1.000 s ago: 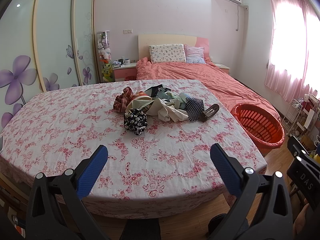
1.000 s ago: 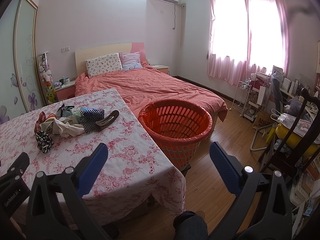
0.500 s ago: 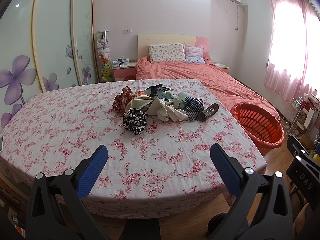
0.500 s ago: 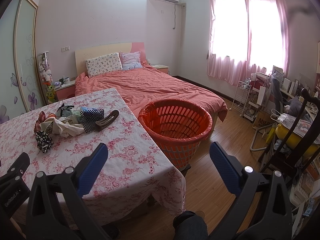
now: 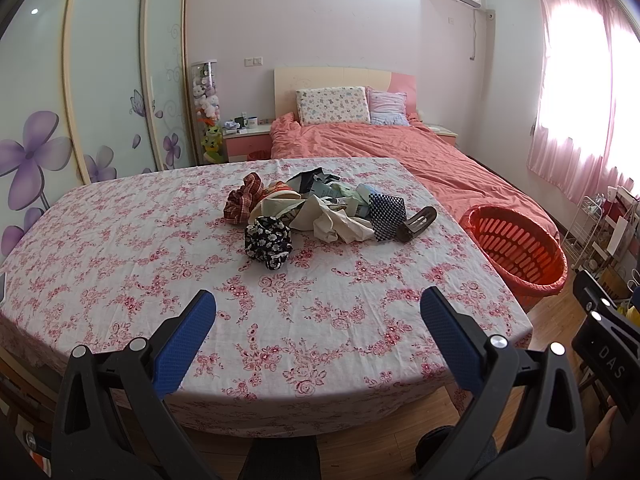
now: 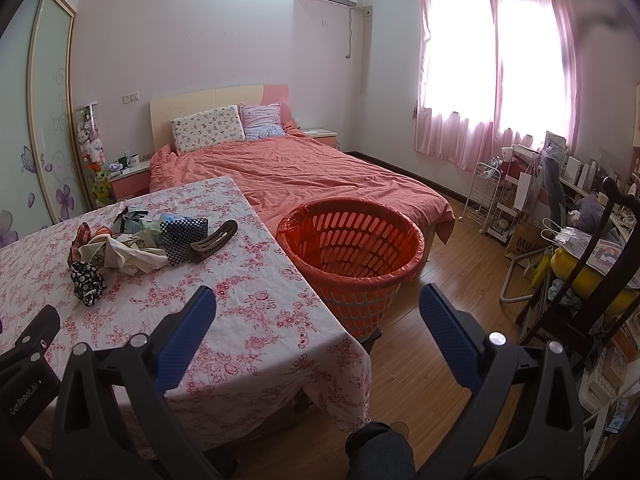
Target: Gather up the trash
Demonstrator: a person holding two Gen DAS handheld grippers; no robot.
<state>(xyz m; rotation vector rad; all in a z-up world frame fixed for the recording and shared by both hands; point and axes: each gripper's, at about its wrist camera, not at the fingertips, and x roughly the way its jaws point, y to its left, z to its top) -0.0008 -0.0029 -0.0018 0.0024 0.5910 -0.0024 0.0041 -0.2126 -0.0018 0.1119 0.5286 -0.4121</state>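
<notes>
Above the near edge of the table, seen from the left wrist, the left gripper hangs with its jaws spread wide and nothing between them; its fingers are black plastic faced with ribbed blue pads. A thin cotton cloth printed with red roses covers the table. Beyond mid-table lies the trash heap: a crumpled black floral rag nearest the gripper, a bunched red plaid cloth behind it, limp cream fabric to the right of the rag, then a stiff black-and-white checked pouch and a curved dark brown clip at the heap's right end. Off the table's right edge stands a round orange basket of slotted plastic. Behind the table is a bed with a wrinkled coral cover.

From the right wrist, the right gripper is likewise spread open and empty, over the table's right corner and the wood plank floor. The basket sits just beside the table, lined with a thin orange bag folded over its rim. The heap is farther back on the table, left of the basket, with the clip its nearest piece to the basket and the floral rag at its front left. Part of the left gripper's black body shows at the lower left.
</notes>
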